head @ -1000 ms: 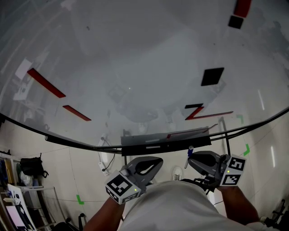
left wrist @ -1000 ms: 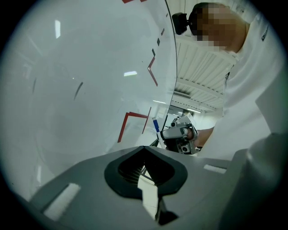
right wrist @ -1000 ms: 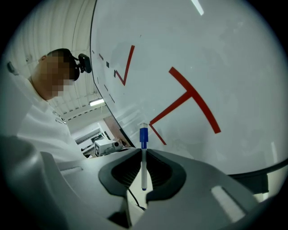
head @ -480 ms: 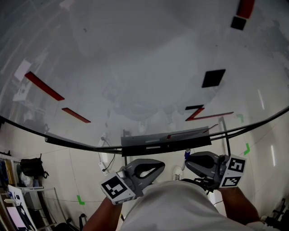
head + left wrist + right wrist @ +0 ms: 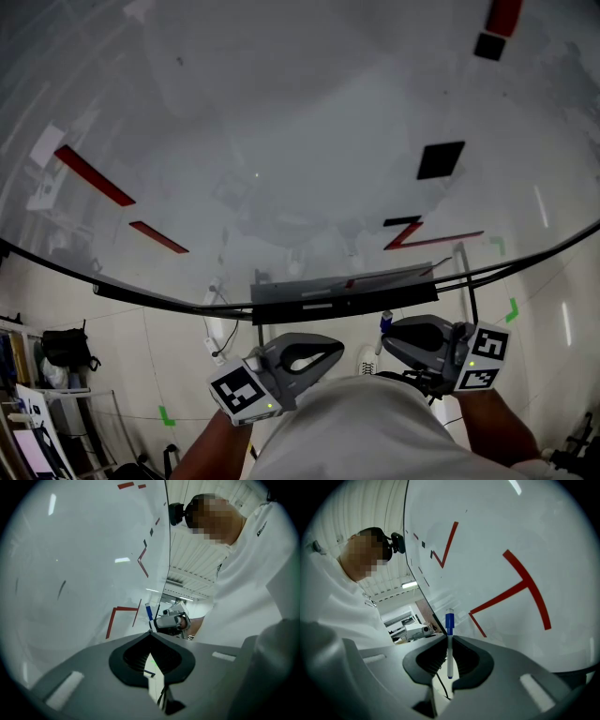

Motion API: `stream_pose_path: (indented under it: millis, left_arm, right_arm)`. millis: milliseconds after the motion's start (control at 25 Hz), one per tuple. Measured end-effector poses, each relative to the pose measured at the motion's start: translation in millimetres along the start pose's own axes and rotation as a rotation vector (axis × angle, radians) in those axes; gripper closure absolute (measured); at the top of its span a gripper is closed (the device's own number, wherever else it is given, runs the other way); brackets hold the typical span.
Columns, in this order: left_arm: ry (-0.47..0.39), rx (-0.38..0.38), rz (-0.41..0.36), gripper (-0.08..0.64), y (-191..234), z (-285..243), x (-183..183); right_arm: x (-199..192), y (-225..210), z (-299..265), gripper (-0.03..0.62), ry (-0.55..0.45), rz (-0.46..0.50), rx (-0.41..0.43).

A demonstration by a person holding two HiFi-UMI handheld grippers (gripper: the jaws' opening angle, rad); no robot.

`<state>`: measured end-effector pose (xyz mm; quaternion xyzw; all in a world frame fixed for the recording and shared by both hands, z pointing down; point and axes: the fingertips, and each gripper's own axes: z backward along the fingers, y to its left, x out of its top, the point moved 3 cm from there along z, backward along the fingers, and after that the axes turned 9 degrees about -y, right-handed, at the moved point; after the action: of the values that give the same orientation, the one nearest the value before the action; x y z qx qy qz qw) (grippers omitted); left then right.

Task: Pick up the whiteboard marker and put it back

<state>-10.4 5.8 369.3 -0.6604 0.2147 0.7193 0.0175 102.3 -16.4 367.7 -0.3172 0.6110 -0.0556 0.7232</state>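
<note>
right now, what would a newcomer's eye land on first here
The big whiteboard fills the upper head view, marked with red strokes and black squares. Low at right, the right gripper is shut on a blue-capped whiteboard marker; the left gripper is shut and empty.

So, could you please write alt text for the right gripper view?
The right gripper is shut on a blue-capped whiteboard marker, in front of a whiteboard with red lines. A person in a white shirt is at the left.
</note>
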Motion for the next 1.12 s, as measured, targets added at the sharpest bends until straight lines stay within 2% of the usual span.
stream_pose_path:
  millis: [320, 520, 760, 880, 1120]
  left_arm:
    - [0.029, 0.037, -0.042, 0.543, 0.8, -0.5, -6.0]
    - [0.039, 0.069, -0.042, 0.543, 3.6, 0.4, -8.7]
    - [0.071, 0.207, -0.005, 0.543, 23.5, 11.6, -21.9]
    - [0.068, 0.195, 0.02, 0.543, 20.3, 12.6, -20.9]
    - [0.063, 0.181, -0.012, 0.543, 17.5, 9.9, -23.7]
  right_arm:
    - [0.1, 0.3, 1.3, 0.557, 0.004, 0.01, -0.009]
    - [1.6, -1.2, 2.1, 0.557, 0.0, 0.027, -0.024]
    - [-1.3, -1.5, 0.9, 0.557, 0.014, 0.062, -0.042]
    - [-1.9, -2.8, 1.8, 0.557, 0.022, 0.078, -0.056]
    - [-4.4, -6.6, 0.7, 0.557, 0.068, 0.17, -0.098]
